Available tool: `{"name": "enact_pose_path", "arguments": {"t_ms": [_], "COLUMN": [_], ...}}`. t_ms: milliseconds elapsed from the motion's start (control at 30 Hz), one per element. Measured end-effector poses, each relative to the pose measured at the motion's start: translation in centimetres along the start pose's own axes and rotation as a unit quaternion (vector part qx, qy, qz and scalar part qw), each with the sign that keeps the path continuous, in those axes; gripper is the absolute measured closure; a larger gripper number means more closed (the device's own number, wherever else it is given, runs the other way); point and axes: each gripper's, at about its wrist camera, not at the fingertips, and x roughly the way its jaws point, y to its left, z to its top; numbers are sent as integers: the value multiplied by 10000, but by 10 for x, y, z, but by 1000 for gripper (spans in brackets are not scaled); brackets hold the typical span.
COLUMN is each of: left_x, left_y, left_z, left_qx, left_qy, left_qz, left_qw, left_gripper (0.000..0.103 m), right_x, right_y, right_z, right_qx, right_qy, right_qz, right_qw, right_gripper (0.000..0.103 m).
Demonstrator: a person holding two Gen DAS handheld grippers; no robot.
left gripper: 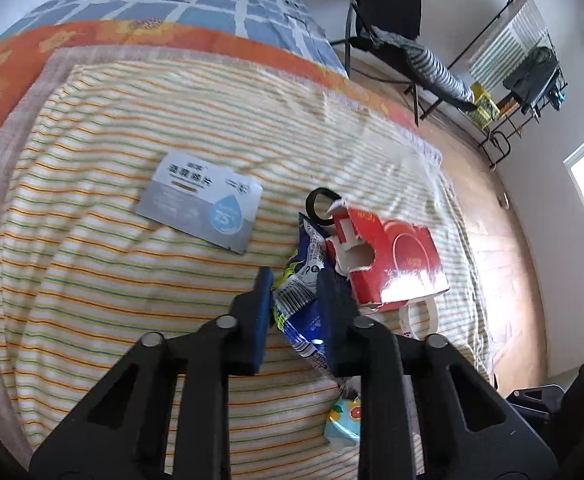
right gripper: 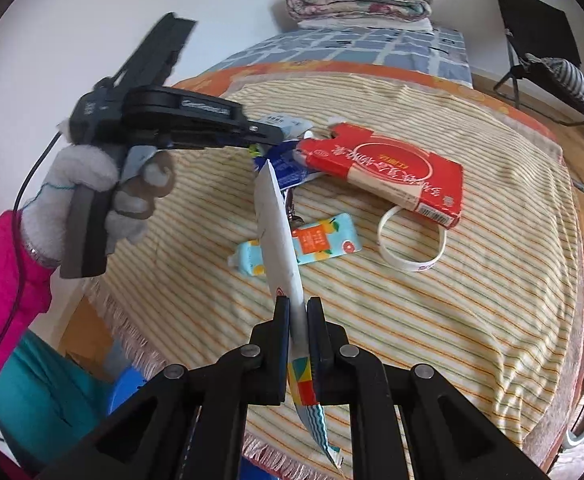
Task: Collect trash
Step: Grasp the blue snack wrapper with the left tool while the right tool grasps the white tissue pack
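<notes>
Left gripper (left gripper: 294, 284): clamping a blue snack wrapper (left gripper: 302, 280) against the striped blanket (left gripper: 92, 280).
Right gripper (right gripper: 299, 312): pinching a white flattened wrapper (right gripper: 278, 232).
Red carton (left gripper: 392, 258): lying torn open at two o'clock of the left fingers; contents hidden.
Grey sachet (left gripper: 202, 204): lying at ten o'clock.

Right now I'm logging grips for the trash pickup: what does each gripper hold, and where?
The left gripper pinches the blue snack wrapper across its crumpled middle. The right gripper clamps a flat white packet near its lower, colourful end.
</notes>
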Motion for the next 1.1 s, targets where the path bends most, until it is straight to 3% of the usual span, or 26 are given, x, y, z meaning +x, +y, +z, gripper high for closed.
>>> {"name": "enact_pose_path", "arguments": {"t_ms": [233, 367, 467, 533, 567, 600, 633, 667, 867, 1000, 1067, 1100], "left_x": [-23, -18, -13, -15, -15, -14, -12, -8, 26, 31, 30, 30], "left_y": [9, 18, 23, 19, 17, 13, 8, 4, -17, -22, -20, -18], "left_z": [3, 4, 4, 5, 5, 6, 6, 7, 3, 3, 2, 3], "left_qx": [94, 93, 120, 252, 318, 389, 490, 578, 1085, 1215, 1149, 1107], "left_qy": [-288, 43, 93, -65, -125, -156, -147, -110, 227, 180, 174, 185], "left_qz": [257, 630, 1112, 1230, 1242, 1230, 1188, 1173, 1378, 1498, 1444, 1415], "left_qw": [9992, 9980, 9937, 9921, 9917, 9915, 9916, 9914, 9842, 9811, 9827, 9836], "left_gripper": [102, 99, 72, 43, 39, 37, 37, 37, 37, 38, 43, 50], "right_x": [-6, 2, 12, 18, 21, 22, 23, 24, 41, 53, 55, 55], "right_y": [-1, -1, -2, -4, -5, -5, -6, -6, -5, -3, -3, -3], "right_z": [2, -3, -9, -11, -12, -13, -13, -13, -11, -9, -8, -7], "right_qx": [83, 9, -6, -6, 10, 25, 45, 51, -23, -142, -169, -171], "right_qy": [-124, 44, 231, 357, 413, 434, 433, 429, 605, 717, 712, 715], "right_qz": [-114, -245, -282, -282, -249, -248, -269, -265, -410, -652, -723, -734], "right_qw": [9998, 9997, 9993, 9990, 9988, 9987, 9987, 9987, 9973, 9952, 9947, 9946], "right_gripper": [97, 97, 97, 94, 91, 76, 64, 62, 54, 52, 52, 53]}}
